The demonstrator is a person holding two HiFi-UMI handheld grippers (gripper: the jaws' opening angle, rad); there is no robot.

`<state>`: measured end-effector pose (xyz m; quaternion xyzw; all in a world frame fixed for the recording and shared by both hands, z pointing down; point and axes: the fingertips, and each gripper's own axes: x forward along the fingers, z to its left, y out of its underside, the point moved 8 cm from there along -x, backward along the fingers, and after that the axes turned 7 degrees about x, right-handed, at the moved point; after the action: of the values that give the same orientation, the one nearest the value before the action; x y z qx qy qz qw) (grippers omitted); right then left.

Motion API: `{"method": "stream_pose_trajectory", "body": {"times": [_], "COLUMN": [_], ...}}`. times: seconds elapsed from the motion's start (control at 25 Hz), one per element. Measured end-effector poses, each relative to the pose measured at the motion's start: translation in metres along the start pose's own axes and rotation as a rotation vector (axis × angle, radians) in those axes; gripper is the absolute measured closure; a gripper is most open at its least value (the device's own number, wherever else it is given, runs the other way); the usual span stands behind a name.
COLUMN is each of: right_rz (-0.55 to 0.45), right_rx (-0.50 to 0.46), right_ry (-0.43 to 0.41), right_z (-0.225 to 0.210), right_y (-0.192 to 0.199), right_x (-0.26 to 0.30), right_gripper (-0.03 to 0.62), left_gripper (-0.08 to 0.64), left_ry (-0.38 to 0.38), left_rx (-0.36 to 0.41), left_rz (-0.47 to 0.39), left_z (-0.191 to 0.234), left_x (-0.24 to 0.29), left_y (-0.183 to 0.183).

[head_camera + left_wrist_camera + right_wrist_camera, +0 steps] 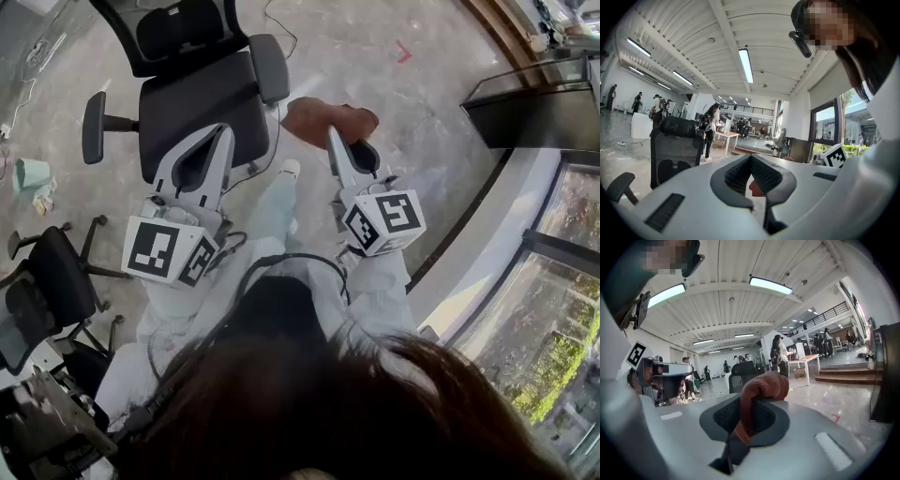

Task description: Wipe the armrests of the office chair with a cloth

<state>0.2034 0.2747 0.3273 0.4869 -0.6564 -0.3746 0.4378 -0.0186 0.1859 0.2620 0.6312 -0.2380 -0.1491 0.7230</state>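
Pinches the cloth (328,120) in the right gripper (334,138), jaws closed on a fold, most of the brown bundle bunched beyond the tips. Hangs it over the floor just right of the chair (202,103), near the right armrest (269,67) but not touching it. Carries nothing in the left gripper (222,132), jaws drawn together at the tips, hovering over the near edge of the seat.

Looks like the approach to a first wipe, with neither armrest reached so far.

To do it well:
- Bring the cloth down so the soft bundle, not the hard jaw tips, meets the pad.
- Lay it on the far end of the right armrest and draw it along the full length toward the near end, pressing lightly.
- Hold the pinch firm through the stroke. Seems to catch only a narrow fold, so risks losing it under drag.
- Expect the chair to roll or swivel if pushed sideways, so press downward rather than across, or brace the seat with the left gripper.
- Then cross to the left armrest (94,127), well apart on the other side of the seat. Step round rather than stretch over, and wipe it the same way, end to end.
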Motion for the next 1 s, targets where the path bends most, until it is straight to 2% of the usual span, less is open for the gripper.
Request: {"method": "stream_pose_trajectory", "body": {"times": [0.16, 0.36, 0.6, 0.72, 0.84, 1.0], "right_rz": [0.019, 0.058, 0.186, 0.256, 0.314, 0.418], "right_rx": [0.002, -0.010, 0.017, 0.069, 0.101, 0.094], "right_ry": [-0.018, -0.058, -0.139, -0.174, -0.190, -0.187], "right_z": [-0.035, -0.048, -0.074, -0.090, -0.103, -0.115], "right_y": [-0.003, -0.012, -0.014, -0.006, 0.004, 0.020], "right_x": [0.032, 0.076, 0.179, 0.226, 0.261, 0.317], "right_gripper": [0.561, 0.561, 0.561, 0.561, 0.561, 0.561], "left_gripper": [0.557, 0.557, 0.557, 0.557, 0.557, 0.557], "left_ry": [-0.028, -0.058, -0.094, -0.107, -0.134, -0.188], "left_rx": [-0.002, -0.015, -0.035, -0.026, -0.033, -0.048], "left_rz": [0.003, -0.011, -0.022, -0.015, 0.000, 0.029], "left_z": [0.001, 0.016, 0.066, 0.078, 0.083, 0.100], "left_x": [0.034, 0.055, 0.101, 0.113, 0.116, 0.117], "left_y": [0.000, -0.005, -0.014, -0.018, -0.015, -0.009]}}
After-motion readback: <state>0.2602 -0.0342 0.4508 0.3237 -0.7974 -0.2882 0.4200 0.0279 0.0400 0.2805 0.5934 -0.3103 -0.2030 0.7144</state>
